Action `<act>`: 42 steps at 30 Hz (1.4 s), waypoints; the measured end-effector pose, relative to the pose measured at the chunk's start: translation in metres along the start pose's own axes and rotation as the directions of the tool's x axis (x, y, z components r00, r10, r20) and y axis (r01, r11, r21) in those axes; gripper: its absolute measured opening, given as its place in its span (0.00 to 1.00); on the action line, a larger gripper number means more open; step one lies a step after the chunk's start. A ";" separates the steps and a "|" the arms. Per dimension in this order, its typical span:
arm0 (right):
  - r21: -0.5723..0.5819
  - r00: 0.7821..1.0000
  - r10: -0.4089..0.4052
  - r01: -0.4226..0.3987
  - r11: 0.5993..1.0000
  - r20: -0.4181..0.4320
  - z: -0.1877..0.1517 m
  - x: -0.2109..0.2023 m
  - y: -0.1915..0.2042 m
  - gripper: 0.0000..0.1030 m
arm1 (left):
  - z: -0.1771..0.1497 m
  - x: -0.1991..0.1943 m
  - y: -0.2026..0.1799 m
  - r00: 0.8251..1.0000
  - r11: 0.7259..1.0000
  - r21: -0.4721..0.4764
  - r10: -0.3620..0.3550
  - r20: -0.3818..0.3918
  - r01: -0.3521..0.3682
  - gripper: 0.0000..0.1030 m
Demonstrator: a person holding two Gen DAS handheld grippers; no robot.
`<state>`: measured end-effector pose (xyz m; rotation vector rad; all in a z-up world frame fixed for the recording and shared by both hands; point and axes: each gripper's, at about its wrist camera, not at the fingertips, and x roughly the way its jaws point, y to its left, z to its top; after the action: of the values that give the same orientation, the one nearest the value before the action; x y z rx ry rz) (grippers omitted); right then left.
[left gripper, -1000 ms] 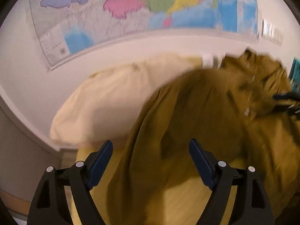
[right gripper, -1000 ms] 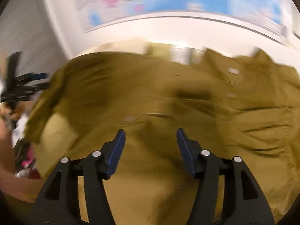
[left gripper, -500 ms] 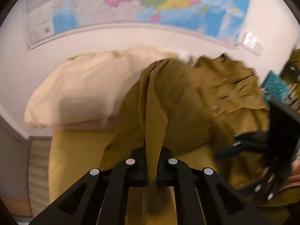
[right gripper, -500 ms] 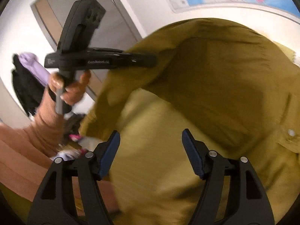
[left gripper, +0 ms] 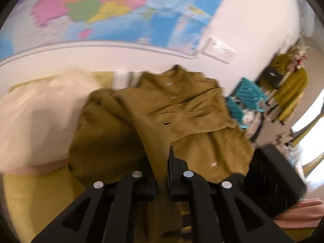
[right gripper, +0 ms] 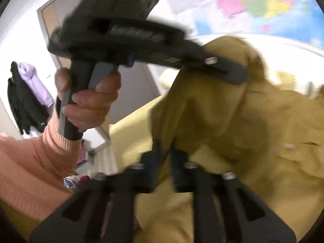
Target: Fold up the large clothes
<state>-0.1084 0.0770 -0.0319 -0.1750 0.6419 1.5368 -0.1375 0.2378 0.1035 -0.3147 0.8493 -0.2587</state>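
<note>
This looks like a bedroom in a home. A big colorful map (left gripper: 121,14) hangs on the white wall. Under it is a bed with a yellow sheet (left gripper: 36,198) and a soft cream pillow (left gripper: 36,117). Clothes hang on a rack (left gripper: 287,89) in the corner, and dark and purple coats (right gripper: 26,93) hang by a door.

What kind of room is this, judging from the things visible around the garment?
Probably a bedroom: a cream pillow on a yellow-green bedsheet, a large colourful wall map, and dark and lilac clothes hanging by the door.
</note>
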 end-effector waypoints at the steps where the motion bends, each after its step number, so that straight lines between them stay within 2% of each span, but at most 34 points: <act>1: 0.029 1.000 0.007 -0.008 1.000 0.012 0.000 -0.014 -0.007 0.03 | 0.007 0.004 -0.010 0.999 0.999 0.016 -0.034 0.012 0.033 0.17; 3: 0.072 0.996 -0.061 0.056 0.996 0.065 0.004 -0.062 -0.027 0.03 | 0.022 0.010 -0.026 0.995 0.995 0.048 -0.090 0.031 0.089 0.26; 5: 0.105 0.983 -0.150 0.139 0.985 0.109 0.007 -0.111 -0.044 0.02 | 0.033 0.013 -0.034 0.988 0.989 0.053 -0.143 0.066 0.140 0.40; 6: 0.124 0.967 -0.225 0.211 0.970 0.119 0.009 -0.139 -0.056 0.02 | 0.041 0.014 -0.037 0.978 0.982 0.050 -0.187 0.088 0.183 0.43; 7: 0.144 0.956 -0.263 0.245 0.959 0.128 0.010 -0.159 -0.066 0.02 | 0.045 0.014 -0.037 0.972 0.978 0.045 -0.208 0.111 0.205 0.50; 8: 0.190 0.937 -0.324 0.297 0.936 0.133 0.013 -0.182 -0.082 0.02 | 0.047 0.013 -0.036 0.968 0.977 0.043 -0.213 0.129 0.209 0.56; 9: 0.216 0.916 -0.382 0.351 0.911 0.125 0.015 -0.203 -0.096 0.02 | 0.050 0.013 -0.034 0.966 0.977 0.040 -0.212 0.150 0.208 0.57; 10: 0.246 0.891 -0.436 0.399 0.883 0.123 0.014 -0.225 -0.109 0.02 | 0.051 0.015 -0.031 0.966 0.979 0.029 -0.204 0.157 0.202 0.58; 12: 0.296 0.860 -0.501 0.455 0.840 0.097 0.010 -0.251 -0.121 0.02 | 0.052 0.023 -0.024 0.971 0.983 0.004 -0.182 0.158 0.183 0.60; 14: 0.341 0.827 -0.559 0.509 0.790 0.063 0.001 -0.276 -0.149 0.02 | 0.049 0.040 -0.015 0.984 0.993 -0.022 -0.116 0.133 0.119 0.60; 16: 0.383 0.816 -0.578 0.528 0.758 0.020 -0.007 -0.296 -0.179 0.02 | 0.045 0.055 -0.005 0.993 0.996 -0.038 -0.078 0.092 0.082 0.60; 17: 0.408 0.806 -0.592 0.541 0.735 -0.001 -0.009 -0.297 -0.196 0.02 | 0.041 0.068 -0.001 0.997 0.998 -0.047 -0.035 0.071 0.039 0.60; 18: 0.434 0.796 -0.604 0.558 0.708 -0.039 -0.015 -0.298 -0.213 0.02 | 0.039 0.075 0.002 0.998 0.998 -0.051 -0.027 0.059 0.030 0.60; 19: 0.433 0.793 -0.606 0.570 0.699 -0.065 -0.020 -0.296 -0.225 0.03 | 0.036 0.086 0.005 0.999 0.998 -0.051 -0.021 0.037 0.023 0.61; 22: 0.480 0.800 -0.580 0.573 0.664 -0.154 -0.040 -0.280 -0.271 0.06 | 0.030 0.123 0.009 0.999 0.998 -0.054 0.040 -0.034 -0.041 0.61; 24: 0.496 0.793 -0.583 0.583 0.643 -0.178 -0.047 -0.265 -0.287 0.13 | 0.026 0.146 0.009 0.990 0.993 -0.024 0.117 -0.080 -0.120 0.62; 26: 0.515 0.798 -0.573 0.576 0.634 -0.188 -0.054 -0.258 -0.295 0.52 | 0.021 0.165 0.013 0.977 0.984 -0.006 0.179 -0.120 -0.181 0.62; 28: 0.542 0.807 -0.570 0.551 0.635 -0.153 -0.061 -0.266 -0.293 0.72 | 0.020 0.175 0.019 0.958 0.967 0.005 0.253 -0.132 -0.255 0.67; 29: 0.538 0.812 -0.569 0.541 0.646 -0.134 -0.060 -0.272 -0.289 0.73 | 0.021 0.178 0.023 0.951 0.959 0.008 0.281 -0.132 -0.282 0.70; 32: 0.523 0.819 -0.568 0.519 0.676 -0.078 -0.075 -0.291 -0.273 0.81 | 0.023 0.175 0.027 0.943 0.951 -0.001 0.308 -0.124 -0.311 0.70; 33: 0.509 0.824 -0.562 0.513 0.691 -0.067 -0.080 -0.295 -0.267 0.81 | 0.024 0.174 0.027 0.945 0.951 -0.007 0.306 -0.118 -0.309 0.70; 34: 0.486 0.819 -0.569 0.527 0.698 -0.071 -0.086 -0.296 -0.262 0.80 | 0.026 0.174 0.026 0.945 0.951 -0.010 0.307 -0.112 -0.310 0.71; 36: 0.455 0.791 -0.601 0.579 0.677 -0.111 -0.090 -0.287 -0.261 0.78 | 0.028 0.178 0.026 0.941 0.946 0.005 0.322 -0.105 -0.323 0.72; 37: 0.445 0.777 -0.615 0.603 0.662 -0.137 -0.093 -0.282 -0.264 0.62 | 0.029 0.181 0.023 0.937 0.942 0.018 0.335 -0.103 -0.335 0.72; 38: 0.441 0.773 -0.615 0.611 0.658 -0.153 -0.094 -0.279 -0.266 0.25 | 0.029 0.185 0.021 0.931 0.936 0.029 0.351 -0.103 -0.350 0.72; 39: 0.435 0.771 -0.614 0.616 0.657 -0.165 -0.094 -0.278 -0.267 0.09 | 0.030 0.192 0.022 0.914 0.920 0.044 0.393 -0.103 -0.390 0.72; 40: 0.428 0.773 -0.619 0.611 0.666 -0.141 -0.090 -0.279 -0.266 0.04 | 0.030 0.197 0.022 0.895 0.900 0.060 0.435 -0.096 -0.431 0.69; 42: 0.408 0.759 -0.647 0.613 0.677 -0.068 -0.081 -0.291 -0.258 0.03 | 0.028 0.202 0.021 0.869 0.873 0.073 0.488 -0.082 -0.483 0.63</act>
<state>0.1432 -0.2308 -0.0303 -0.0050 0.7263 0.7037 0.0144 0.1918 -0.0267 -0.0315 0.9891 0.1787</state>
